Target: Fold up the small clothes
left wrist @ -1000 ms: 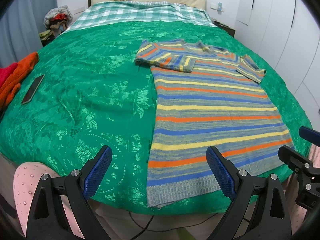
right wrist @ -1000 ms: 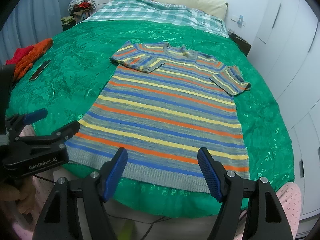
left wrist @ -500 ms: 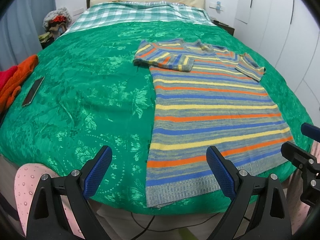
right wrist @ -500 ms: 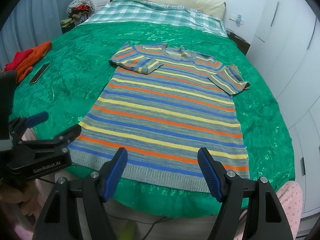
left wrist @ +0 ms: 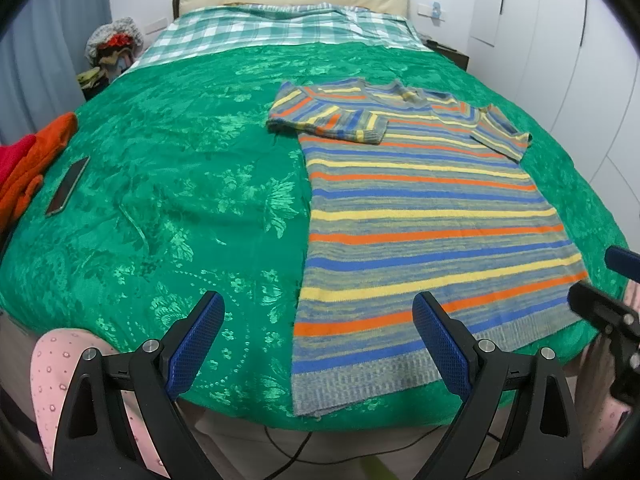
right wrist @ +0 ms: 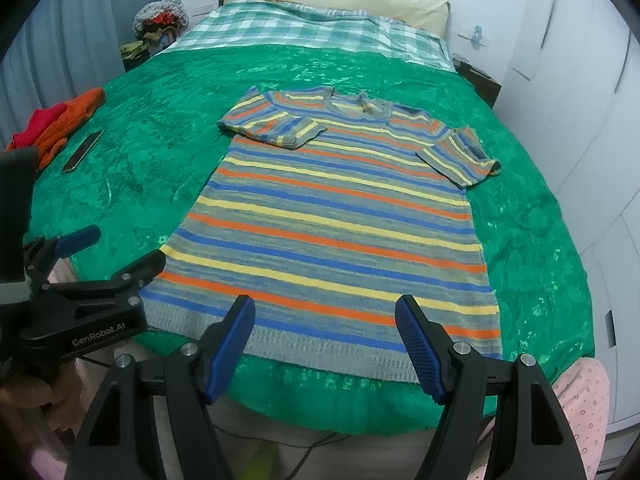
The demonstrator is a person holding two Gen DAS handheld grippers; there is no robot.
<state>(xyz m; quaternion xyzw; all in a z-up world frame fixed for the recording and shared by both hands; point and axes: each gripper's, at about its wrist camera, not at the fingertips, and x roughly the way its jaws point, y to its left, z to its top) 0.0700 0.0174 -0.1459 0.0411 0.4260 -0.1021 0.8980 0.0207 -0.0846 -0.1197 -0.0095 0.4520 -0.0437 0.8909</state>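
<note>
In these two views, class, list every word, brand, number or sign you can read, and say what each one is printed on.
"GenRobot.AI": white lettering on the black body of the left tongs, seen in the right wrist view.
No other text can be read: the striped sweater, the green bedspread and the phone show no legible print, and the small wall fitting is too small to tell.

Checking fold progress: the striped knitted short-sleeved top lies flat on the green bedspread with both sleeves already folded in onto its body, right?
Not quite: the right wrist view shows only one sleeve of the striped knitted top folded in; the other sleeve still sticks out over the green bedspread.
</note>
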